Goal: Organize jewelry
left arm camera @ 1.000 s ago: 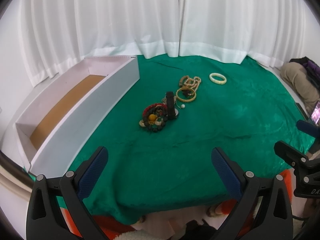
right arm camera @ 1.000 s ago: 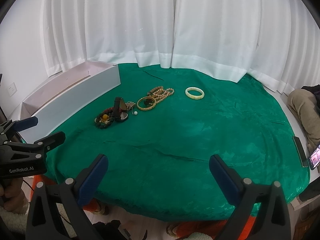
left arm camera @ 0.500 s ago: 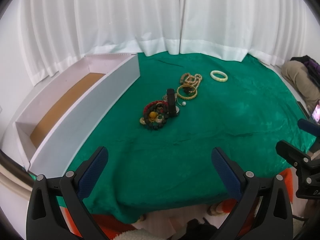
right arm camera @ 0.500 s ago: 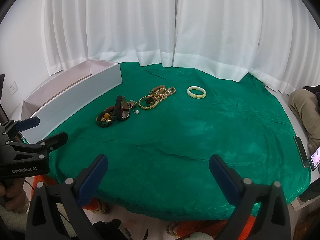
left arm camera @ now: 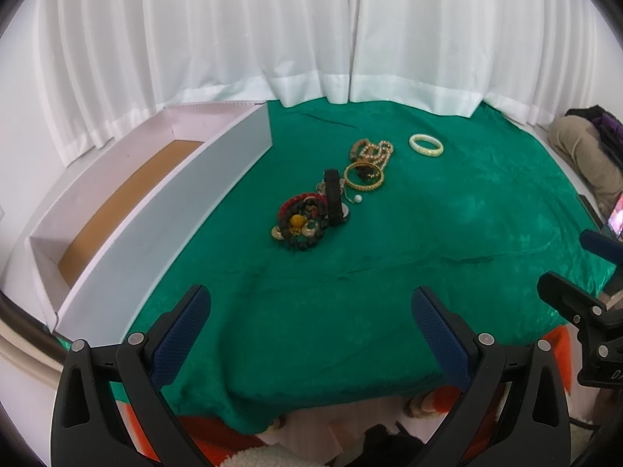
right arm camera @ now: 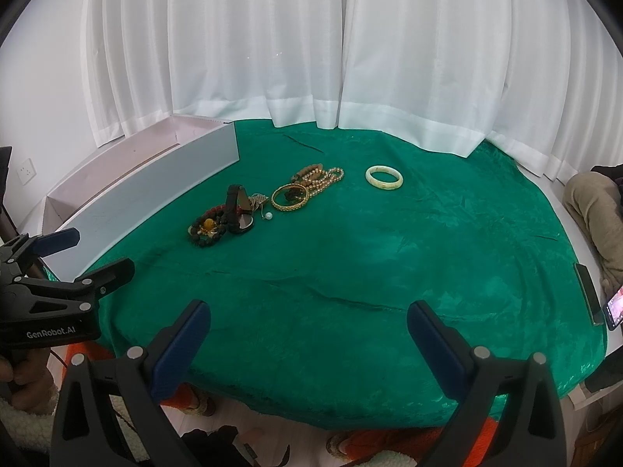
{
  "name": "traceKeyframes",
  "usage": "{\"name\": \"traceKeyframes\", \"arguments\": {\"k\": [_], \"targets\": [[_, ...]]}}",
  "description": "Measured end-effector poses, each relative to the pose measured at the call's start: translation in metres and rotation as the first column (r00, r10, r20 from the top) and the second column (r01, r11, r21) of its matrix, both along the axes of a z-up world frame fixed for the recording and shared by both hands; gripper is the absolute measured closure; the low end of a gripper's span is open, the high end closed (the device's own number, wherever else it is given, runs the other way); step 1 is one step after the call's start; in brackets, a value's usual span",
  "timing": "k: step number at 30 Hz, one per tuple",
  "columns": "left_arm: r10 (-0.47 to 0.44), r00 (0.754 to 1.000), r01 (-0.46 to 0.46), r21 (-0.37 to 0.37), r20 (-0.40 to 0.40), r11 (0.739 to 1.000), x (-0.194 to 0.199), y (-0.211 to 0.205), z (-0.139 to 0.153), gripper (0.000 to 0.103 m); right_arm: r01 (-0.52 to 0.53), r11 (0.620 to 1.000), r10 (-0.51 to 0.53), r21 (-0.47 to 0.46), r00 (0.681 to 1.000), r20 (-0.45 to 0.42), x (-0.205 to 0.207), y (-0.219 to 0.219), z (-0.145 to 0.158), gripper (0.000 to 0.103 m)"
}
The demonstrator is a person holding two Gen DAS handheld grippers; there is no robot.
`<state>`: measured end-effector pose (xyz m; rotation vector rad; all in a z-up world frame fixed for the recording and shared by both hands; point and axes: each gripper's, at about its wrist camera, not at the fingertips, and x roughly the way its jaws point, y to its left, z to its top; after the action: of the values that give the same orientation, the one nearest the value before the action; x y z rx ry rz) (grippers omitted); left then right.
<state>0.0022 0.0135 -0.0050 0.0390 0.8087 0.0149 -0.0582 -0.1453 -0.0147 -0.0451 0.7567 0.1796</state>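
The left gripper [left arm camera: 311, 325] hung wide open and empty over the counter's [left arm camera: 447, 233] near edge. Mid-counter lay beaded bracelets [left arm camera: 301, 223], a gold bangle [left arm camera: 363, 176] and a pale bangle [left arm camera: 426, 144]. The right gripper [right arm camera: 309, 329] also gaped, holding nothing.

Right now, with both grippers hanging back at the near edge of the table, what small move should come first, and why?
Probably ease the right gripper forward toward the pale bangle. Both grippers are open and empty, the left gripper too. All the jewelry lies on the green cloth, none in the white box. The bangle lies apart from the tangled pile of beads, so it looks the easiest first pick.
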Motion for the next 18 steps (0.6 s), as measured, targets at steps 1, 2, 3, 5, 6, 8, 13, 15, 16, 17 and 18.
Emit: {"name": "traceKeyframes", "arguments": {"k": [1,2,3,5,6,8,13,15,16,17,18], "targets": [[0.0,1.0,0.0,0.0,0.0,1.0,0.0006,-0.0002,0.0003,0.0,0.0,1.0,0.0,0.001,1.0,0.0,0.0002,-0.0007,-0.0003,0.0],[0.0,1.0,0.0,0.001,-0.001,1.0,0.0006,-0.0002,0.0002,0.0,-0.001,1.0,0.001,0.0,1.0,0.0,0.0002,-0.0003,-0.0002,0.0],[0.0,1.0,0.0,0.0,-0.001,1.0,0.0005,-0.0002,0.0001,0.0,0.0,1.0,0.0,0.0,1.0,0.0,0.0002,-0.0009,-0.0004,0.0],[-0.001,1.0,0.001,0.001,-0.004,1.0,0.001,-0.0004,-0.0004,0.0,0.0,1.0,0.0,0.001,1.0,-0.001,0.0,-0.0002,-0.0002,0.0],[-0.001,1.0,0.001,0.002,-0.006,1.0,0.0012,-0.0009,-0.0006,0.0,0.0,1.0,0.0,0.002,1.0,-0.002,0.0,0.0001,-0.0002,0.0],[-0.001,1.0,0.001,0.002,-0.01,1.0,0.0011,-0.0008,-0.0015,0.0,-0.002,1.0,0.002,0.001,1.0,-0.004,0.0018,-0.0011,-0.0008,0.0],[-0.002,1.0,0.002,0.003,-0.011,1.0,0.002,-0.0001,-0.002,0.0,-0.002,1.0,0.002,0.002,1.0,-0.004,0.0013,-0.0005,-0.0011,0.0],[-0.003,1.0,0.003,0.003,-0.012,1.0,0.0022,0.0,-0.0022,0.0,-0.003,1.0,0.003,0.001,1.0,-0.005,0.0013,-0.0007,-0.0011,0.0],[-0.003,1.0,0.003,0.003,-0.014,1.0,0.0022,0.0001,-0.0023,0.0,-0.003,1.0,0.003,0.001,1.0,-0.005,0.0013,-0.0005,-0.0011,0.0],[-0.003,1.0,0.003,0.003,-0.015,1.0,0.0021,0.0,-0.0023,0.0,-0.003,1.0,0.003,0.002,1.0,-0.005,0.0014,-0.0008,-0.001,0.0],[-0.003,1.0,0.003,0.004,-0.016,1.0,0.0024,-0.0008,-0.0021,0.0,-0.004,1.0,0.004,0.002,1.0,-0.006,0.0013,0.0,-0.0009,0.0]]}}
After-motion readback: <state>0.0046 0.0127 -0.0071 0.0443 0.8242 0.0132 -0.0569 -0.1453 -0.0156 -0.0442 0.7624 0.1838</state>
